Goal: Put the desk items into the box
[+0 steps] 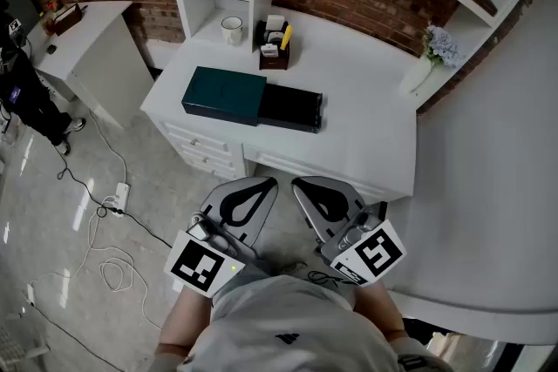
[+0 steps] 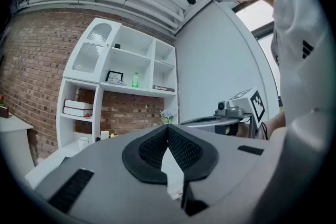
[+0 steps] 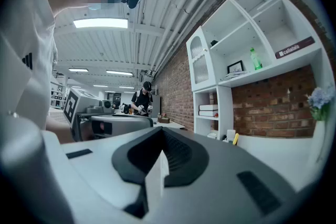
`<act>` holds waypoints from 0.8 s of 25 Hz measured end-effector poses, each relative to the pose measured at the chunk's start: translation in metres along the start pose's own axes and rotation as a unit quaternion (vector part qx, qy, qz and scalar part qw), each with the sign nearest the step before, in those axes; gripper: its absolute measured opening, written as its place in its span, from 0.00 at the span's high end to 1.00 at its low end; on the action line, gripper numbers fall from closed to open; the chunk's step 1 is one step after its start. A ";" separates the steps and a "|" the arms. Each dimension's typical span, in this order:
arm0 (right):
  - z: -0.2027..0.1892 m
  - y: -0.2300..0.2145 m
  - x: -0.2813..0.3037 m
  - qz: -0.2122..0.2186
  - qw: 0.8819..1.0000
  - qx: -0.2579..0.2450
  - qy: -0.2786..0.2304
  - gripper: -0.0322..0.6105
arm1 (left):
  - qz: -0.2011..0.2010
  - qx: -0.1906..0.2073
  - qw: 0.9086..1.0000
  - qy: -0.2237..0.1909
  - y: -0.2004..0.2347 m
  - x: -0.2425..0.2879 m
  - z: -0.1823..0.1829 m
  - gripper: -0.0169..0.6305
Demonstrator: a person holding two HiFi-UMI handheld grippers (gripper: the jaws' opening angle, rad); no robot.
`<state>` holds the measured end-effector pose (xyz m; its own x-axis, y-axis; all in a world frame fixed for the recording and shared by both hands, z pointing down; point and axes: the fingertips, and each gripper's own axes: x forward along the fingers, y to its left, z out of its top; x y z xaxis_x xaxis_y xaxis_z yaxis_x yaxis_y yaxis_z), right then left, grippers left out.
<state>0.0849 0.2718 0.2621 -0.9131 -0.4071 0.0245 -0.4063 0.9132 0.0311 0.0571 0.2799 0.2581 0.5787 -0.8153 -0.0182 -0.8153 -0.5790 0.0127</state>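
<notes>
Both grippers are held level off the front edge of the white desk, at 6 o'clock in the head view, well apart from everything on it. The left gripper has its jaws brought together tip to tip with nothing between them. The right gripper is likewise fully closed and empty.

The dark teal box lies flat on the desk at about 11 o'clock from the grippers. A black tray juts from its 3 o'clock side, touching it. Behind the box, at its 1 o'clock, stands a dark organiser holding small white pieces and a yellow item, perhaps a marker; it is too small to tell. A white mug stands upright at the organiser's 9 o'clock, near it. A white vase of pale flowers stands at the desk's 2 o'clock corner.
</notes>
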 end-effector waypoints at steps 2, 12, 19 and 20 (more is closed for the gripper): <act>0.001 0.000 0.000 -0.001 1.000 -0.004 -0.002 0.94 | -0.002 -0.009 1.000 -0.003 0.001 0.000 0.002 0.96; 0.003 0.016 0.012 0.003 1.000 -0.009 -0.006 0.94 | -0.020 0.012 1.000 -0.015 0.005 -0.015 0.007 0.96; 0.001 0.020 0.026 -0.013 1.000 -0.013 -0.005 0.94 | -0.019 0.036 0.999 -0.022 0.020 -0.025 0.007 0.96; 0.001 0.021 0.027 -0.017 1.000 -0.015 -0.004 0.94 | -0.020 0.036 0.999 -0.023 0.022 -0.026 0.007 0.96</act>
<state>0.0517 0.2799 0.2627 -0.8988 -0.4382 0.0143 -0.4366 0.8975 0.0616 0.0240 0.2885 0.2518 0.6102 -0.7898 -0.0626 -0.7922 -0.6072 -0.0609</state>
